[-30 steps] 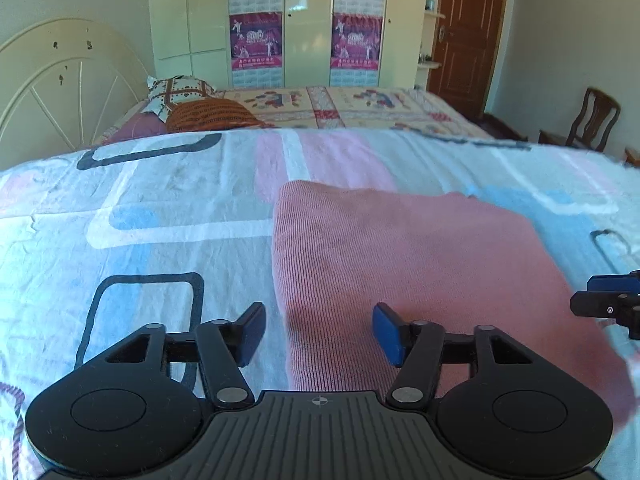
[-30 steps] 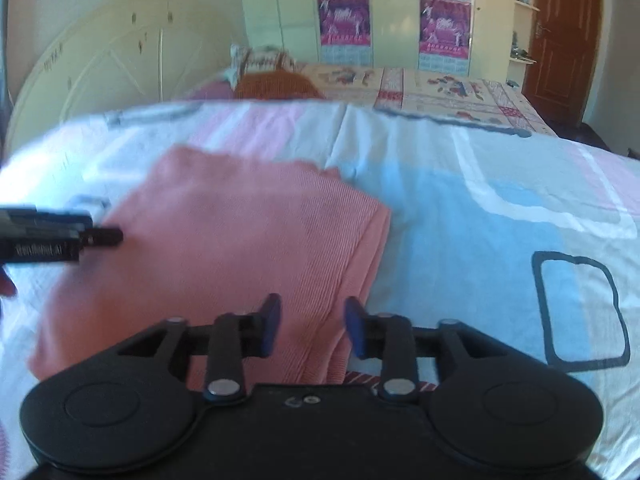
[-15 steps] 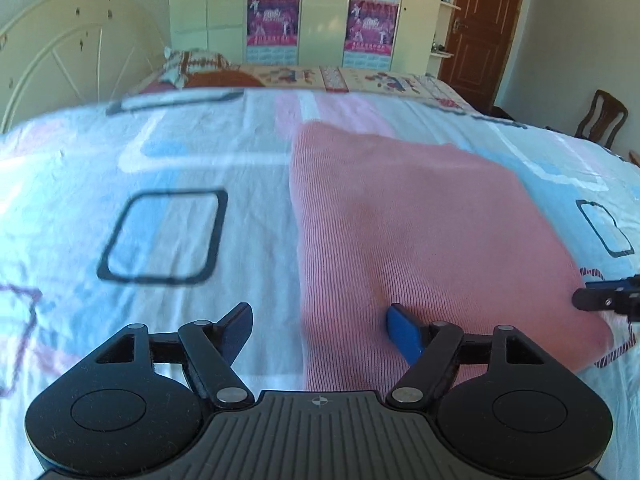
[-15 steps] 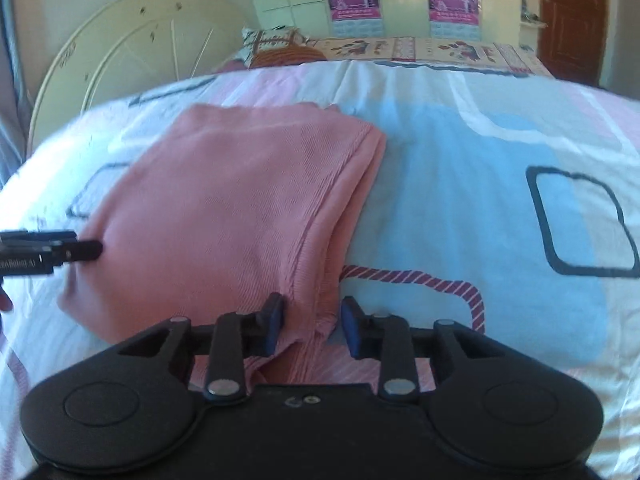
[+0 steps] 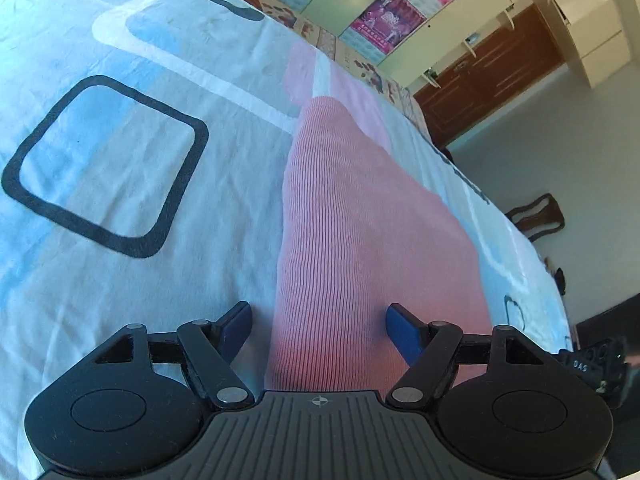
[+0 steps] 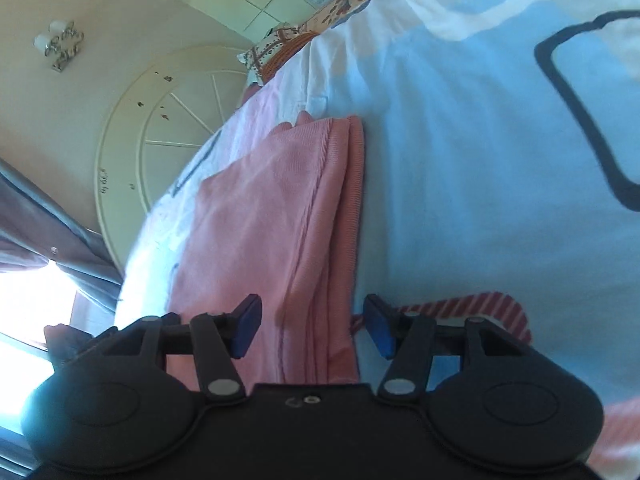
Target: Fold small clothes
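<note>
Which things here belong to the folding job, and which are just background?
Job:
pink knit garment, partly folded on the bedspread
left gripper, open
right gripper, open

Background:
pillows
headboard
wardrobe posters
chair

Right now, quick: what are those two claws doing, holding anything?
Left claw: open, holding nothing, astride the near edge of the pink garment.
Right claw: open, holding nothing, astride the garment's layered edge.

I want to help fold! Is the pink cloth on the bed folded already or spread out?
Folded. The pink cloth shows several stacked layers along its right edge, lying flat on the bedsheet.
</note>
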The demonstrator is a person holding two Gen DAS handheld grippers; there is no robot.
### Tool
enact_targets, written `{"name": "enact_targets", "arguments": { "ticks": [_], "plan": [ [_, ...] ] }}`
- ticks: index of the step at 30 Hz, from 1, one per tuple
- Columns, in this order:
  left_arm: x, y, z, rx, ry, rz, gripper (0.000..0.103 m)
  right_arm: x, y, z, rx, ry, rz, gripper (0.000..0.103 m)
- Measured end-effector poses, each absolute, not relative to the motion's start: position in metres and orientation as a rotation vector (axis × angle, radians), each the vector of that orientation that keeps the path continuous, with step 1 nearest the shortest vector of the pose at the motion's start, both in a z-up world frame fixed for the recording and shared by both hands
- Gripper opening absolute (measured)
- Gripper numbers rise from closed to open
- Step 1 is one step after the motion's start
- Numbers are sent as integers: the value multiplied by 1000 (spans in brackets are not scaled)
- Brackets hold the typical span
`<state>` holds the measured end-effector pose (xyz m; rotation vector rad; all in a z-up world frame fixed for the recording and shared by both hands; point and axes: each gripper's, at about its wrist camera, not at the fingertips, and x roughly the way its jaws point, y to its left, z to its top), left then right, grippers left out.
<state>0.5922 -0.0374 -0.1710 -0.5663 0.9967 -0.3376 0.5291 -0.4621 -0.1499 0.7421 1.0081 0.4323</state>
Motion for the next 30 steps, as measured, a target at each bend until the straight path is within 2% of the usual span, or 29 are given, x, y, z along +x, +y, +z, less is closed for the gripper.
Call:
{"name": "enact_targets", "arguments": {
  "ticks": [3, 4, 5, 7, 8, 9, 11, 15, 16, 19, 20, 30],
  "plan": [
    [600, -46, -172, -542, 1006, -338, 62, 539, -454, -153, 750, 1010, 468, 53],
    [604, -51, -169, -527, 1013, -337, 52, 542, -450, -154, 738, 1006, 471, 52],
    [606, -56, -169, -508, 1023, -328, 52, 544, -445, -153, 726, 1006, 469, 50],
    [609, -69, -161, -425, 1035, -299, 48, 546, -439, -148, 678, 1005, 448, 40],
    [608, -76, -156, -380, 1033, -290, 47, 545, -437, -145, 640, 1011, 428, 32],
    [607, -83, -152, -330, 1029, -279, 47, 545, -438, -143, 613, 1015, 420, 30],
    [606, -96, -147, -233, 1005, -255, 53, 541, -439, -142, 597, 1013, 414, 31],
    [611, -108, -148, -208, 1006, -234, 55, 545, -435, -142, 592, 1018, 399, 35],
    [613, -110, -147, -197, 1002, -229, 54, 545, -431, -140, 563, 1017, 388, 35],
    [608, -120, -139, -112, 962, -238, 38, 544, -415, -132, 443, 1010, 346, 26],
    [606, -123, -135, -79, 947, -238, 35, 544, -410, -130, 410, 1005, 336, 24],
    [584, -116, -101, 24, 823, -319, 29, 524, -361, -94, 127, 910, 212, 20]
  ]
}}
